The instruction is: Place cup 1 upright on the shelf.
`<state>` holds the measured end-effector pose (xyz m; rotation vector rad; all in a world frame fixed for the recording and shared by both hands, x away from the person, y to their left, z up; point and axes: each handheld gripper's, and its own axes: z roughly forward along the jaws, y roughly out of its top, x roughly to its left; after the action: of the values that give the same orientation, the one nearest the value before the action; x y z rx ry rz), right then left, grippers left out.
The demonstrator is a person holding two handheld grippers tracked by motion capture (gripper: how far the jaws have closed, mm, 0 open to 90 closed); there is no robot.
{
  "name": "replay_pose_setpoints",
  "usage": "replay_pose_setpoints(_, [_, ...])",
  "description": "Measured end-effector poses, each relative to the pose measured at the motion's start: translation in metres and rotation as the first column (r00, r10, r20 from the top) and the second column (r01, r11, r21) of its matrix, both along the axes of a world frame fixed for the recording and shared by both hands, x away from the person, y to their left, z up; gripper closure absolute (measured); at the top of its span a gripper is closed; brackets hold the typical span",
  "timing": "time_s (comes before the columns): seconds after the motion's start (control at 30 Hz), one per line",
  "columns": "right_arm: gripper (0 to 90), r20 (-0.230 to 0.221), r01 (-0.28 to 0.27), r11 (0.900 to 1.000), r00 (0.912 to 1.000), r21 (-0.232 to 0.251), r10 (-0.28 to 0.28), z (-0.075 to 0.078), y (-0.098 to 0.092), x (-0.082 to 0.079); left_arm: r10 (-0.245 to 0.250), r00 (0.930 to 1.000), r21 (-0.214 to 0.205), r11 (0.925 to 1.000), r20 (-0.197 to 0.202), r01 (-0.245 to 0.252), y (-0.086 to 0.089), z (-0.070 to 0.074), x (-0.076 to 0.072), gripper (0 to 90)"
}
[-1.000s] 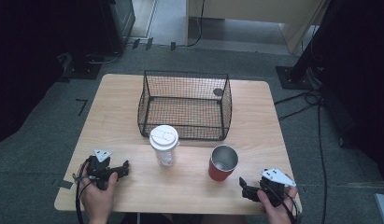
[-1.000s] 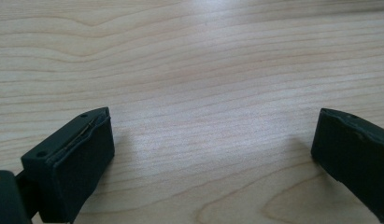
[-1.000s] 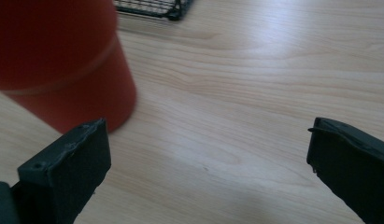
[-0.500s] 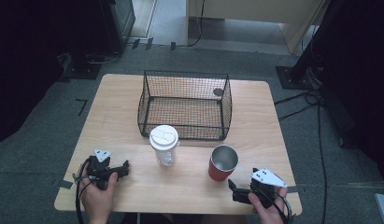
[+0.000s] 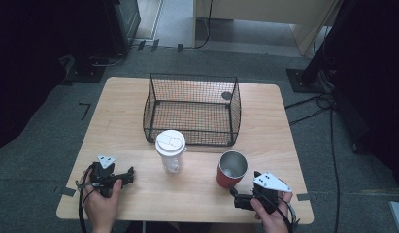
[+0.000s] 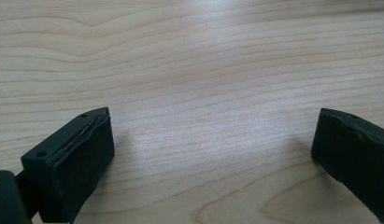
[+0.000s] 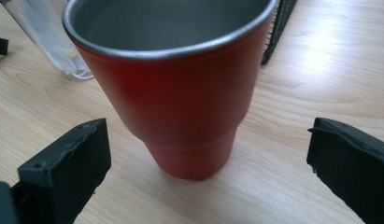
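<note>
— Where was the right gripper (image 5: 241, 200)?

— Low in the lower right of the high view, gripped by a hand that came in from the bottom edge; it pointed left and slightly up toward the red tumbler (image 5: 231, 169); its grey plate faced up.

— And its jaws?

— Spread wide in the right gripper view; the red tumbler (image 7: 180, 88) stood upright between and just beyond them, touching neither; its steel rim sat at the top of that frame.

— The left gripper (image 5: 128, 174)?

— In the lower left of the high view, lying low over the wooden table (image 5: 124, 116), pointing right; the hand wrapped it from below; its jaws also stood well apart over bare wood (image 6: 203, 93).

— What else stood on the table?

— A lidded clear cup (image 5: 170, 150) at centre, left of the tumbler and apart from it; a black wire basket (image 5: 192, 109) behind both, in the upper middle.
</note>
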<state>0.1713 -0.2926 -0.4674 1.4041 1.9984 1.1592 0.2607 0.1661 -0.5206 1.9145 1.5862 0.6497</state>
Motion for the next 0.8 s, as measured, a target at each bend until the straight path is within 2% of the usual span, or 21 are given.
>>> replay_pose_setpoints(0.8, [0.0,0.028,-0.031,0.9992,0.9992,0.026,0.03,0.011,0.02,0.017,0.0,1.0,-0.001,1.0,0.0,0.0,0.0,0.0,0.0,0.1])
